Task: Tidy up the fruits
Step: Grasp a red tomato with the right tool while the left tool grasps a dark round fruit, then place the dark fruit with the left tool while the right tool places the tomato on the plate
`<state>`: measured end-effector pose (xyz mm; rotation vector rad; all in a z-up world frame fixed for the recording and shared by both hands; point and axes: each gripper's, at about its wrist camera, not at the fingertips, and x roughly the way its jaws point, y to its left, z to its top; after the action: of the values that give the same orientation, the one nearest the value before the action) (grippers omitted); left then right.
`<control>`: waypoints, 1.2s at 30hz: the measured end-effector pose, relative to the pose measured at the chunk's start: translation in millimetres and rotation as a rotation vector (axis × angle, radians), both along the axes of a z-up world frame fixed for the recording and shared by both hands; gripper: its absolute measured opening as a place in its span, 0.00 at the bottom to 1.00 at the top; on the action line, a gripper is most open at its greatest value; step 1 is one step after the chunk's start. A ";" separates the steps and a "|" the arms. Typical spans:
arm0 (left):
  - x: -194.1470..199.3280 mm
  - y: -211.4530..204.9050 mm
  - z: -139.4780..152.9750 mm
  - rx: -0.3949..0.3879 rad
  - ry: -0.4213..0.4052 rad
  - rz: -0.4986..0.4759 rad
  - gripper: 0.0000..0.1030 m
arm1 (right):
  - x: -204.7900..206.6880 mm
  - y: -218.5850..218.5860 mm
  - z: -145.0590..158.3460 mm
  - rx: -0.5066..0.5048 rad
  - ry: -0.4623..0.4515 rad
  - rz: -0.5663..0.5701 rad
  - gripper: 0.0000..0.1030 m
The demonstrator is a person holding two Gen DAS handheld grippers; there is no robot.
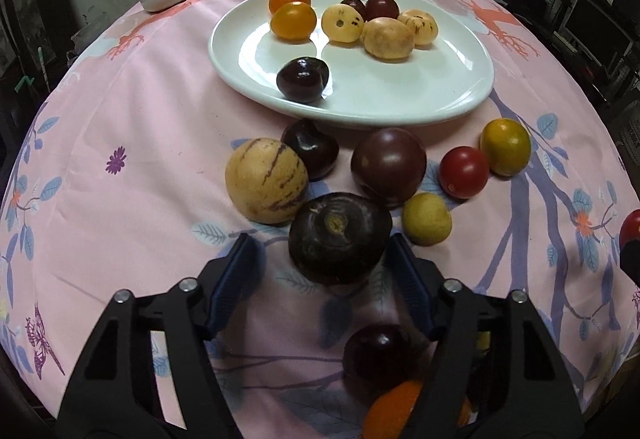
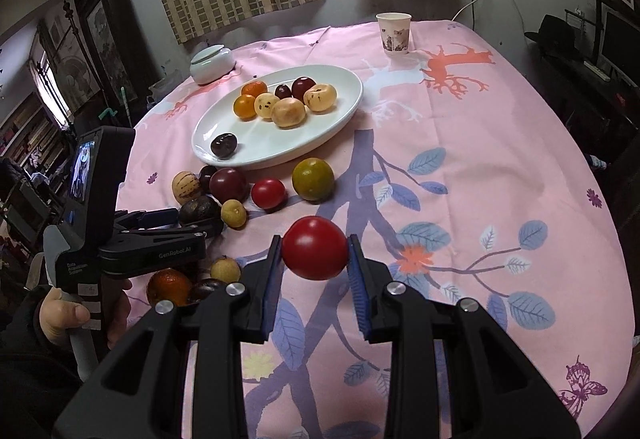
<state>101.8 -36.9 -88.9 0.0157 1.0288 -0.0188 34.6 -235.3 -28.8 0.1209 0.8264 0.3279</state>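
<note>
Two grippers are at work over a pink printed tablecloth (image 2: 460, 143), each with a fruit between its fingers. The right gripper (image 2: 314, 253) sits low in the centre of its own view, its blue pads pressed on either side of a red tomato (image 2: 315, 247); the tomato seems lifted clear of the cloth, probably so it can travel to the white plate (image 2: 340, 111) in the upper middle of that frame, though its underside is not plain enough to be sure. The left gripper (image 1: 320, 259), in the lower half of its view, brackets a dark round fruit (image 1: 339, 237) that rests on the cloth; the right pad touches it, the left pad stands off with a gap, so the jaws are apart and the grasp is, I judge, only being lined up. The plate (image 1: 452, 95) already carries eight fruits sorted loosely by kind: oranges at upper left, pale speckled ones with two dark ones behind them, and one dark fruit alone near the front rim. Loose fruit lies just below the plate, among them a striped yellow melon-like fruit (image 1: 266, 181) touching the dark one. Some things stay unclear: an orange (image 1: 394, 411) and a dark plum (image 1: 380, 355) are partly hidden behind the left gripper's frame, and the red tomato is cut by the right edge of the left view.
</note>
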 end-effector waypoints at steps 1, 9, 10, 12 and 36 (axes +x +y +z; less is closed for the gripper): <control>-0.3 0.7 1.2 -0.007 -0.002 0.000 0.56 | 0.3 0.6 -0.1 0.003 0.001 0.003 0.31; -8.3 15.1 9.4 -0.077 -0.009 0.005 0.44 | 1.6 15.9 0.2 0.006 0.010 0.034 0.31; -12.5 17.7 13.8 -0.086 -0.018 0.001 0.44 | 1.5 18.5 0.3 0.002 0.011 0.039 0.31; -20.5 22.0 21.7 -0.097 -0.033 -0.008 0.44 | 1.8 22.2 0.1 -0.002 0.014 0.042 0.31; -19.5 55.1 77.3 -0.168 -0.079 -0.095 0.45 | 45.1 84.2 18.4 -0.047 0.039 0.172 0.31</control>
<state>82.3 18.2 -11.6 -0.0871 0.9445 -0.1899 79.8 -151.1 -10.4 0.0118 0.8846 0.4684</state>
